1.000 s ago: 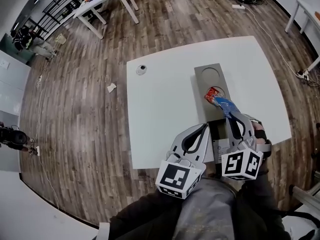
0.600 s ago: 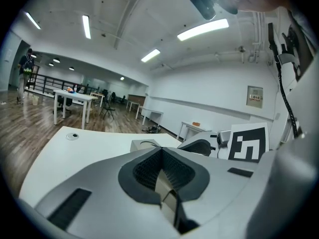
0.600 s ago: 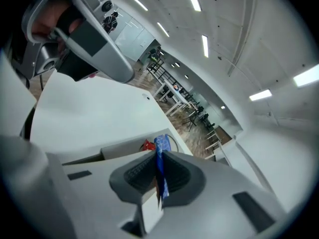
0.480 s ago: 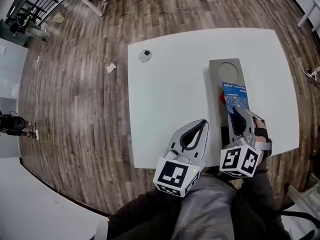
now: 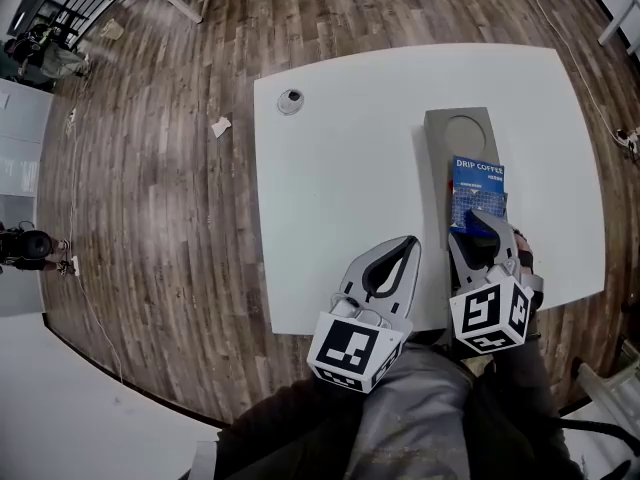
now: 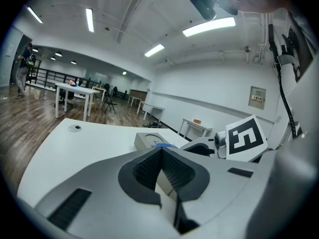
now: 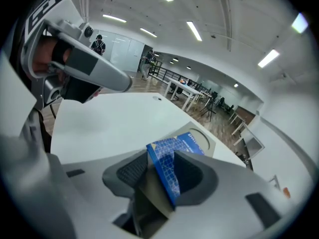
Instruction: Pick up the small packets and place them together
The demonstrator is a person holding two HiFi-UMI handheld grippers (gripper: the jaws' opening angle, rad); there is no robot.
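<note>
On the white worktop (image 5: 340, 188), right of centre: a long grey tray (image 5: 437, 168) with a circular recess (image 5: 462, 131) at its far end, carrying the blue packet (image 5: 478, 190).

Change from earlier. A second ago my right gripper (image 5: 481, 224) held this packet raised and slanted over the tray, with a red packet visible under its far end. Half a second ago it had come down along the tray. Now it lies on the tray and the red packet is no longer in sight. The fingers (image 7: 130, 177) of my right gripper have just been opening. The packet's near end sits between them, leaning on the right-hand pad with a gap to the other, so nothing is clamped.

Orientation. The packet's long axis runs with the tray's length, straight away from me. Its printed header end points far, toward the recess, and stops just short of it. Its near end points at me and, in the right gripper view, is turned up on edge between the pads. The packet lies toward the tray's right side, with its right edge at or slightly past the rim.

My left gripper (image 5: 406, 245) reaches in over the near edge of the worktop, left of the tray and apart from it. Its fingers are closed tip to tip on nothing.
</note>
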